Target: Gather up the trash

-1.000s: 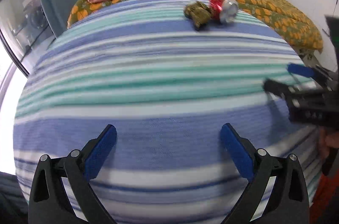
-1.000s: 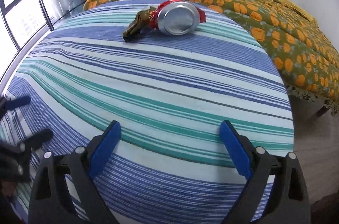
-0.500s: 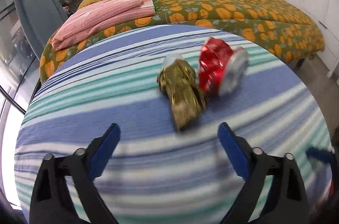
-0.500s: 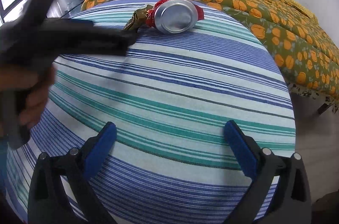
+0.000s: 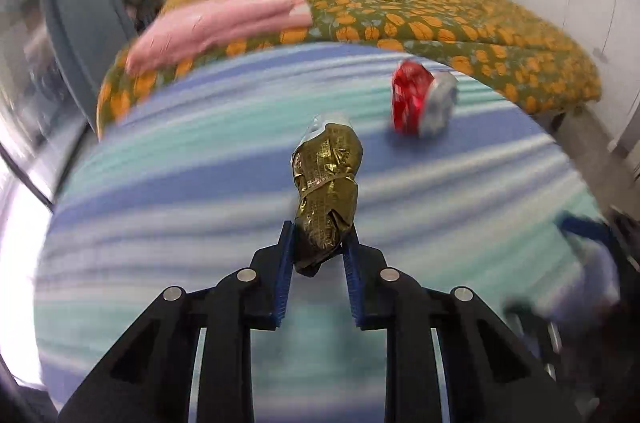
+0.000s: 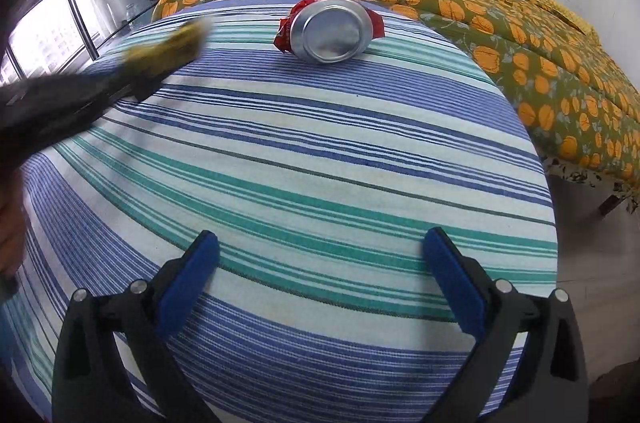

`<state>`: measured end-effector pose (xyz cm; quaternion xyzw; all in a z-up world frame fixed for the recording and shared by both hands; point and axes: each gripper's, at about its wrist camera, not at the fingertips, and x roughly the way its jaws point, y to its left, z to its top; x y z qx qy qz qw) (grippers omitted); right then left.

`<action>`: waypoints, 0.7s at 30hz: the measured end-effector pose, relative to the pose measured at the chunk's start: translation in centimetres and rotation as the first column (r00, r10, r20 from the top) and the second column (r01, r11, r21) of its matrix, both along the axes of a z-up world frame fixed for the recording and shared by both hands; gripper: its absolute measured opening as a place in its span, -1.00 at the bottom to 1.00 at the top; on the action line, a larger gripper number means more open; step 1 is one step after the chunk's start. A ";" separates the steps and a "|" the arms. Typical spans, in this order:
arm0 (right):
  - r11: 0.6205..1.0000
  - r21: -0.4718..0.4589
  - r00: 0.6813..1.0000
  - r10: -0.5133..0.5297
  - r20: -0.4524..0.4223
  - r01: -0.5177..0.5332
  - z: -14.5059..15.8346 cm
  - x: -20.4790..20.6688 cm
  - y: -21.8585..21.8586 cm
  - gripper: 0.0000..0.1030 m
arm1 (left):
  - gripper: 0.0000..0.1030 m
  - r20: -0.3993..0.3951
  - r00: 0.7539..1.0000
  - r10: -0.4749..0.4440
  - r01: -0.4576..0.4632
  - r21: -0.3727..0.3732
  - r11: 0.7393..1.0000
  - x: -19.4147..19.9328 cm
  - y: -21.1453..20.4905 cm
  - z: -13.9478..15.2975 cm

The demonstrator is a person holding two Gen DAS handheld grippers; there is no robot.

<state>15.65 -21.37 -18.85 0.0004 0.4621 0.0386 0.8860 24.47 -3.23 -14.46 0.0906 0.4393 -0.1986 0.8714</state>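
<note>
now closing left gripper [image 5: 318, 263] jaws on gold wrapper [image 5: 326, 191] low end: light, crinkly, slippery. right gripper [image 6: 320, 287] wide, empty. crushed can [image 6: 330, 29] near table [image 6: 320, 163] far edge: stiff.

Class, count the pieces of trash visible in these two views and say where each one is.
2. The crumpled gold wrapper sits between the left gripper fingers; the crushed red can lies on the striped tablecloth. None seems hidden.

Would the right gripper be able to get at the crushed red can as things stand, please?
Probably yes: the right gripper has its jaws wide and empty, and only bare striped cloth lies between it and the crushed red can.
</note>
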 end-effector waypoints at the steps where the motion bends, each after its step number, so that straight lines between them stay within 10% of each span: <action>1: 1.000 0.000 1.000 0.000 0.000 0.000 0.0 0.0 0.0 0.91 | -0.53 -0.042 0.999 0.007 -0.009 -0.048 0.999 -0.5 1.4 -0.1; 5: 1.000 0.000 1.000 0.000 0.001 0.000 0.0 0.0 0.0 0.91 | -0.50 -0.213 0.974 0.071 -0.124 -0.247 0.961 -1.3 8.2 -1.2; 10: 1.000 0.000 1.000 0.000 0.001 0.000 0.0 0.0 0.0 0.91 | 0.18 -0.213 0.966 0.147 -0.202 -0.264 0.943 -1.2 11.9 -1.3; 16: 1.000 0.000 1.000 0.000 0.002 0.000 0.0 0.0 0.0 0.91 | 0.84 -0.093 0.986 0.139 -0.155 -0.189 0.970 -1.2 11.5 0.1; 21: 1.000 0.000 1.000 0.000 0.003 0.000 0.0 -0.1 0.0 0.91 | 0.87 -0.025 0.995 0.098 -0.100 -0.069 0.993 0.3 9.1 -1.3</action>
